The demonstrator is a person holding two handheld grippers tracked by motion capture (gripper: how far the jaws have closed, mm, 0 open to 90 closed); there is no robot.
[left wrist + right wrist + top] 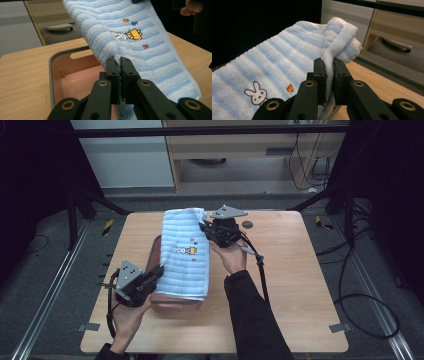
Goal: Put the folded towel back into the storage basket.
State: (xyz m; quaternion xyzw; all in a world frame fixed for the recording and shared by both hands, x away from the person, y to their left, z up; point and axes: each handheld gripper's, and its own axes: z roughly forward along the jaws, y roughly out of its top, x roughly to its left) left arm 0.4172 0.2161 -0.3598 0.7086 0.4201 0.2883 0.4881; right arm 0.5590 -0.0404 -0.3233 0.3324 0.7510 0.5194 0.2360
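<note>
Both grippers clamp the striped towel [184,254]: left gripper [150,279] pinching its lower-left edge, right gripper [207,231] its upper-right corner, stretching it over the pink tub [53,75] mid-frame; uneven pull could drag a thin pinch free, dumping the towel crooked

A pink tray [156,251] with a grey rim sits on the wooden table [295,270].

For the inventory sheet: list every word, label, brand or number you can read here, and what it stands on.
No readable text anywhere.
Towel: an embroidered rabbit motif with small coloured figures, no letters or numbers.
Pink tray: no label visible.
Yellow-and-black tape marks on the floor: stripes, no writing.
</note>
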